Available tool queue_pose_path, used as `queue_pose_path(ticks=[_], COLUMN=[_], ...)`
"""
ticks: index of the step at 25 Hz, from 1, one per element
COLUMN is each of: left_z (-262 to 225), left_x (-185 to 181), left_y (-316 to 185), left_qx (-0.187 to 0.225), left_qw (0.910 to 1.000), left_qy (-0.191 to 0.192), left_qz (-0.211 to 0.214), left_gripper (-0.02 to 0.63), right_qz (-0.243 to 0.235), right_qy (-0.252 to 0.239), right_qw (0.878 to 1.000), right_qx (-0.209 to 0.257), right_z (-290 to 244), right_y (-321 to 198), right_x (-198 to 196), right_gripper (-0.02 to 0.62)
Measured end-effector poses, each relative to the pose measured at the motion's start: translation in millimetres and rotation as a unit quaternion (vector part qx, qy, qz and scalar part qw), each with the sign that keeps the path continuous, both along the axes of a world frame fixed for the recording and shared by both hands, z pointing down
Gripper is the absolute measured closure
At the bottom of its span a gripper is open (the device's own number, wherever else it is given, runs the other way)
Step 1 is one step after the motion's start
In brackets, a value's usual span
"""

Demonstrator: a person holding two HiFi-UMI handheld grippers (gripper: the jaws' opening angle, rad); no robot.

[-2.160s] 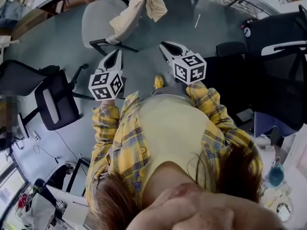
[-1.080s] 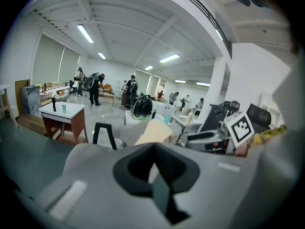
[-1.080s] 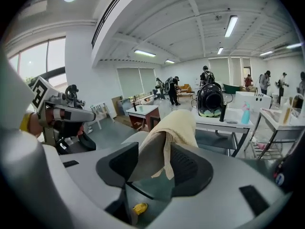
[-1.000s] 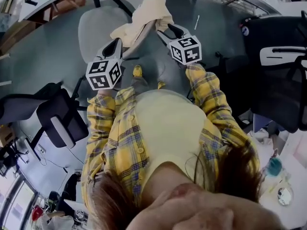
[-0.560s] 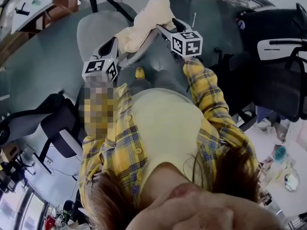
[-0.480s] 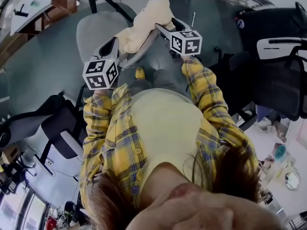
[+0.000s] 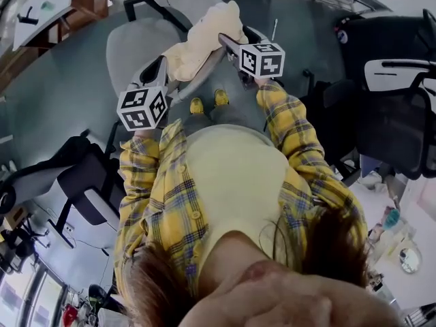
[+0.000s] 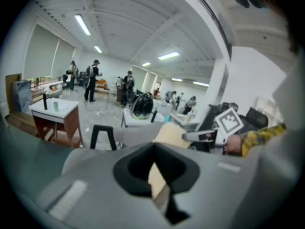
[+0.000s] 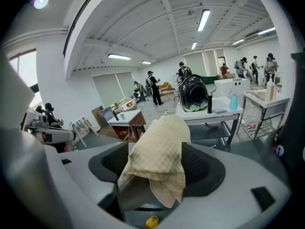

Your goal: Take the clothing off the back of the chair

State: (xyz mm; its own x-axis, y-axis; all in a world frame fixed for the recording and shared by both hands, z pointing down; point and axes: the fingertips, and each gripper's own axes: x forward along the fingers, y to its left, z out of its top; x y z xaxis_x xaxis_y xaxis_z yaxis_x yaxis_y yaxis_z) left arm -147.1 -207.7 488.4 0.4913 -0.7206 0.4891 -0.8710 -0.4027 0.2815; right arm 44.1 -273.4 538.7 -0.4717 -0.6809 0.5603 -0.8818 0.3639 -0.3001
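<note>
A cream knitted garment (image 7: 201, 39) hangs over the top of a grey office chair's back (image 9: 71, 175); the chair's seat (image 7: 133, 43) is beyond it. In the right gripper view the garment (image 9: 159, 156) drapes down the back's dark mesh, straight ahead. My right gripper (image 7: 235, 36) is at the garment's right side. Its jaws are opening, with the cloth in front of them and no pad pressing on it. My left gripper (image 7: 161, 63) is open just behind the chair back on the left, short of the garment (image 8: 169, 133).
The person's yellow shoes (image 7: 208, 101) stand right behind the chair. Black office chairs are at the right (image 7: 395, 80) and lower left (image 7: 88, 176). A wooden-legged table (image 7: 41, 5) is far left, a white table (image 9: 209, 116) beyond the chair. Several people stand in the background.
Both grippers have moved forward to the chair back. The right gripper's jaws have spread wider and it has rolled a little. The person has stepped closer to the chair.
</note>
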Motion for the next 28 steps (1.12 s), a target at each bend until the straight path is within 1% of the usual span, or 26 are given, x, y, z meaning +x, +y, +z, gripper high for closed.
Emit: queue_pose_path(ticks=[3, 7, 9, 13, 17, 28], left_z=[-2.8, -3.0, -2.5, -2.0, 0.0, -2.3], left_x=[13.2, 27.9, 31.9, 35.0, 33.5, 24.5], left_y=[-7.0, -10.2, -10.8, -11.1, -11.7, -3.1], left_qx=[0.004, 0.004, 0.001, -0.002, -0.004, -0.006], left_qw=[1.0000, 1.0000, 1.0000, 0.9998, 0.9996, 0.9995], left_qy=[0.000, -0.006, -0.009, -0.013, -0.017, -0.017], left_qz=[0.001, 0.001, -0.004, -0.014, -0.021, -0.028], left_gripper=[0.601, 0.601, 0.601, 0.601, 0.601, 0.601], right_qz=[-0.013, -0.032, -0.042, -0.056, -0.057, -0.040], right_qy=[-0.007, 0.005, 0.019, 0.065, 0.087, 0.133], right_qw=[1.000, 0.999, 0.999, 0.996, 0.995, 0.990], right_qx=[-0.014, -0.020, -0.019, -0.004, 0.006, 0.001], right_z=[6.5, 14.7, 17.6, 23.6, 27.3, 26.1], right_y=[-8.5, -13.3, -14.8, -13.8, -15.6, -16.5], right_x=[-7.4, -11.8, -14.0, -19.5, -22.3, -18.5], right_gripper=[0.285, 0.279, 0.279, 0.278, 0.279, 0.281])
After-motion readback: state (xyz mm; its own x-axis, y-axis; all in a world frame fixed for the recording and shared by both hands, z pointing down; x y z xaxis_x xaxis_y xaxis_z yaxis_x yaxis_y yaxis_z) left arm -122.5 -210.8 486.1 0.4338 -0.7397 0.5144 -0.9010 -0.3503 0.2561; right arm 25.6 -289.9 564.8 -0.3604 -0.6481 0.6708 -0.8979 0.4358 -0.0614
